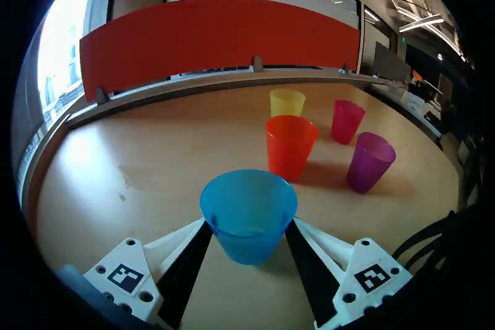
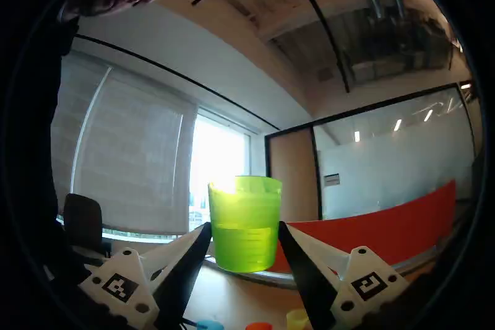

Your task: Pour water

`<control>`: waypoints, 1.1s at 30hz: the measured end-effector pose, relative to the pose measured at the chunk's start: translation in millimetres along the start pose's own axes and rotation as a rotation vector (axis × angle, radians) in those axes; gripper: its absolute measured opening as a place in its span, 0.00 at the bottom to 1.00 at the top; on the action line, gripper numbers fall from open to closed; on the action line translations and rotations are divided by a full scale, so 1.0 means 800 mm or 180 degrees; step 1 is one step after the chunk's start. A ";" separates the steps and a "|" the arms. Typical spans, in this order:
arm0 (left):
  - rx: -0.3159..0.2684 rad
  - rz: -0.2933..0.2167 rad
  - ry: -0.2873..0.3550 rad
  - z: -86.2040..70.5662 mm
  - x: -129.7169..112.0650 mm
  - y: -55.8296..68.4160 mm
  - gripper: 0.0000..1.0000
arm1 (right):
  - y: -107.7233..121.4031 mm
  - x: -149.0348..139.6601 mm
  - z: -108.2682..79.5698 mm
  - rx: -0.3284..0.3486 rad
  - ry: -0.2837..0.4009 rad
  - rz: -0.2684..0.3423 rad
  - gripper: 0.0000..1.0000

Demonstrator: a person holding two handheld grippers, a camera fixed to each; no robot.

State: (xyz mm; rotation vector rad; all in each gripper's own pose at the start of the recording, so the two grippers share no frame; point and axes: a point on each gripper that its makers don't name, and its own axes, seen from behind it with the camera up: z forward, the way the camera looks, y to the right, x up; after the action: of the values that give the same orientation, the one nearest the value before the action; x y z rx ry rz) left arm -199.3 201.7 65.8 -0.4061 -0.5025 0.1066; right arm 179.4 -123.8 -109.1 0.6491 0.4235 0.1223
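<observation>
Gripping a green cup [image 2: 245, 231], the right tool [image 2: 244, 226] presses a finger against each side and holds it upright, high above the worktop [image 2: 229, 299]. The cup is translucent, and water [image 2: 244, 248] fills about half of it. Behind it are a bright window [image 2: 219, 169], a grey blind [image 2: 130, 163] and a dark chair [image 2: 83, 221]. At the bottom edge of the right gripper view, the rims of a blue cup [image 2: 209, 325], an orange cup [image 2: 258, 326] and a yellow cup [image 2: 298, 316] peek in.

The left tool [image 1: 247, 223] is closed on the blue cup [image 1: 249, 215], with a black finger touching each side. The cup is upright, mouth up, low over the worktop [image 1: 154, 156]. I cannot tell whether its base rests on the surface or whether there is water inside.

Beyond it, the orange cup [image 1: 291, 144] is nearest and the yellow cup [image 1: 287, 102] is just behind that. A pink cup [image 1: 346, 121] and a purple cup [image 1: 370, 161] stand off to the right, apart from each other. A red screen [image 1: 216, 36] runs along the worktop's far edge.
</observation>
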 end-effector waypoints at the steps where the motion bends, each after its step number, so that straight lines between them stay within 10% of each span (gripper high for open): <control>1: 0.0001 0.0004 -0.0012 0.000 -0.002 -0.001 0.81 | 0.000 0.000 0.000 0.0002 0.0000 -0.0003 0.81; 33: 0.0169 -0.0016 0.0035 -0.022 0.002 -0.019 0.89 | -0.006 0.000 0.003 0.0002 0.0004 -0.0002 0.81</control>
State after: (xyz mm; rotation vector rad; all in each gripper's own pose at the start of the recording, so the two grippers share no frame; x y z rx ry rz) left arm -189.7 181.6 58.8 -0.3533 -0.4887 0.1124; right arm 180.0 -129.3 -110.2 0.6495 0.4248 0.1220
